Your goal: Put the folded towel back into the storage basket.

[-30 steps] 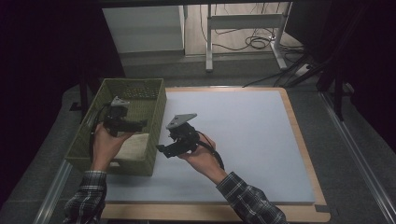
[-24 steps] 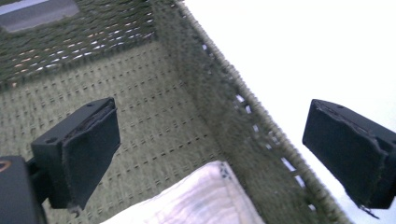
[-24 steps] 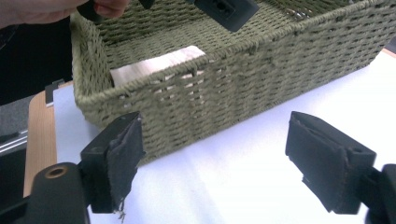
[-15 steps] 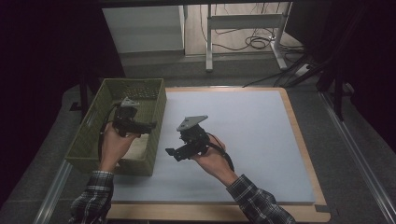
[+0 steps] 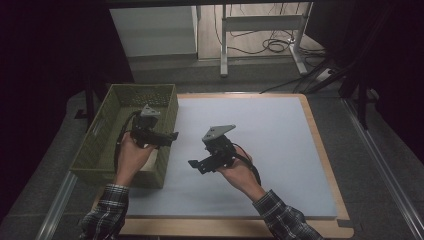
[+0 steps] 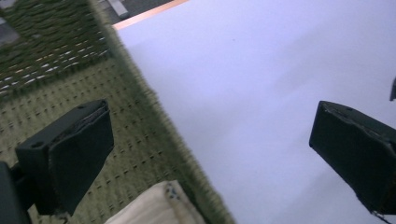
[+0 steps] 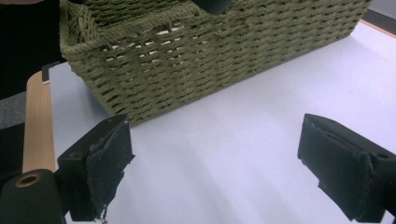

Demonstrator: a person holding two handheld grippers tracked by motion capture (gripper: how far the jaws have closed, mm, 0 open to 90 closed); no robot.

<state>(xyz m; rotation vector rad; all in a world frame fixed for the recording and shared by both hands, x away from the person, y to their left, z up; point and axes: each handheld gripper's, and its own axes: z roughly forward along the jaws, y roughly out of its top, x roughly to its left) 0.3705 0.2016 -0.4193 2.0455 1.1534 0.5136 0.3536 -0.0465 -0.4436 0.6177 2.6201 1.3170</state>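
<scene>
My left gripper (image 5: 171, 136) hovers over the right rim of a green woven basket (image 5: 107, 125), pointing toward the white mat. Its jaws have just been opening and stand wide apart, with nothing between them. In the left gripper view the left gripper (image 6: 210, 154) straddles the basket's rim (image 6: 154, 116), and a cream cloth-like item (image 6: 156, 207) lies inside the basket just below. My right gripper (image 5: 196, 163) is over the mat, aimed at the basket. Its jaws have also just been opening and hold nothing. In the right gripper view the right gripper (image 7: 215, 158) faces the basket's side wall (image 7: 210, 51).
The white mat (image 5: 280, 145) covers a wooden board (image 5: 325, 150) and lies bare to the right of both hands. The board's wooden edge (image 7: 36, 126) runs past the basket's corner. Table legs and cables (image 5: 270, 45) stand beyond the far edge, and the surroundings are dark.
Both hands have shifted to the right. The left gripper went from over the basket's inside to its right rim. The right gripper drew away from the basket over the mat.
</scene>
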